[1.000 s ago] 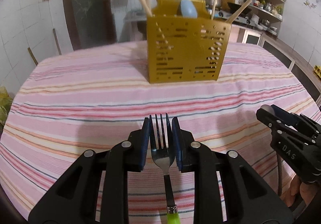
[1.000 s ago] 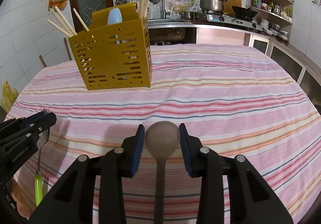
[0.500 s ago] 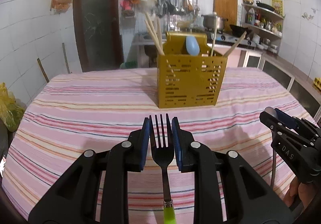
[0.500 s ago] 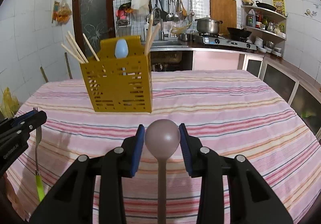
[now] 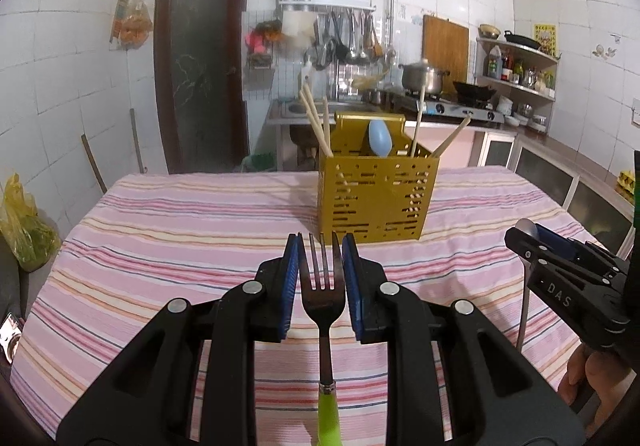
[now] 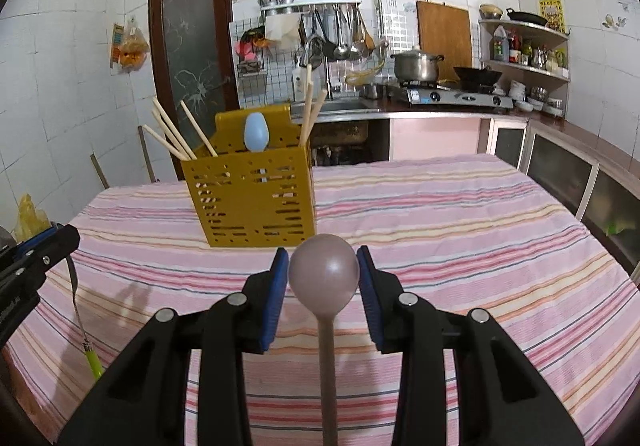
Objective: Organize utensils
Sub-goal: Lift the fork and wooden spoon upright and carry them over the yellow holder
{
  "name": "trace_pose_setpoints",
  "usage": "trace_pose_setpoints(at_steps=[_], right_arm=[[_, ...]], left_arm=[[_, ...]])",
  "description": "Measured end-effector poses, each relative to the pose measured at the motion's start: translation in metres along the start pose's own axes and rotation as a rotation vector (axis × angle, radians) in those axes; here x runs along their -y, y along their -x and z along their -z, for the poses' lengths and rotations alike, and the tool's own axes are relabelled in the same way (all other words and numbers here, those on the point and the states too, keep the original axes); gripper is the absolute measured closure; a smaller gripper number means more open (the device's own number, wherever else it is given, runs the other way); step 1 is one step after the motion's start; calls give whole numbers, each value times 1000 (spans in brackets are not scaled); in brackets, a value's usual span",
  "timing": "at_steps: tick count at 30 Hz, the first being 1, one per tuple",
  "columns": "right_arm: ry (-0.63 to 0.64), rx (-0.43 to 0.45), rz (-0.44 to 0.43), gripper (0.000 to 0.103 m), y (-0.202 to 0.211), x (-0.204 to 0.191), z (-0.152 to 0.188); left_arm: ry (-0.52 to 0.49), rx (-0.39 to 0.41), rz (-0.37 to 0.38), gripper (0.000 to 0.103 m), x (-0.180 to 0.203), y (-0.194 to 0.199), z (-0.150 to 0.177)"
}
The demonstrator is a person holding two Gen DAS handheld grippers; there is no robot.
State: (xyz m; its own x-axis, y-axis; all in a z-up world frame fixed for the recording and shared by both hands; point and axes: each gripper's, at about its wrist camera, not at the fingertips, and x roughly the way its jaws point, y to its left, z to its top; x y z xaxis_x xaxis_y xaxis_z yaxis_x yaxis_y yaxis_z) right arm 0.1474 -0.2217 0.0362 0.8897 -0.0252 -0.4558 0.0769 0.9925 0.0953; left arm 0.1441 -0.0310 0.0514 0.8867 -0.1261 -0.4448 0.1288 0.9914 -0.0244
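Observation:
My left gripper (image 5: 321, 246) is shut on a metal fork (image 5: 323, 296) with a green handle, tines pointing forward, held above the table. My right gripper (image 6: 322, 260) is shut on a mauve spoon (image 6: 323, 272), bowl forward. A yellow perforated utensil caddy (image 5: 376, 200) stands upright on the striped tablecloth, ahead of both grippers; it also shows in the right wrist view (image 6: 252, 196). It holds several wooden chopsticks (image 6: 172, 132) and a light blue spoon (image 5: 380, 137). The right gripper shows at the right in the left view (image 5: 520, 236); the left one at the left in the right view (image 6: 68, 240).
The table has a pink striped cloth (image 5: 180, 230). Behind it stand a kitchen counter with a gas stove (image 6: 452, 96), a pot (image 6: 416, 64), hanging ladles and a dark door (image 5: 200, 86). A yellow bag (image 5: 20, 222) sits left of the table.
Both grippers have risen and tilted up with their utensils, so the caddy sits lower and farther in view and more of the kitchen wall shows.

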Motion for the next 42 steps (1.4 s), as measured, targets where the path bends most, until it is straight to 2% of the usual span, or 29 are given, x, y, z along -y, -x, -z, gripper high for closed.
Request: trace_pose_setpoints(at_steps=[17,26,34,42], right_arm=[[8,82,4,68,22,-5,-1],[27,114,6,68,30,-8,-15],[31,119,5,68,21,-4,-34],[30,153,-20,68,13,-7,-75]], left_arm=[[-1,61,5,82,-2,24,2],[2,74,14,83,3,17,-7],[6,82,35,83,4,2,-28],[34,120,79,83,1,-7,-74]])
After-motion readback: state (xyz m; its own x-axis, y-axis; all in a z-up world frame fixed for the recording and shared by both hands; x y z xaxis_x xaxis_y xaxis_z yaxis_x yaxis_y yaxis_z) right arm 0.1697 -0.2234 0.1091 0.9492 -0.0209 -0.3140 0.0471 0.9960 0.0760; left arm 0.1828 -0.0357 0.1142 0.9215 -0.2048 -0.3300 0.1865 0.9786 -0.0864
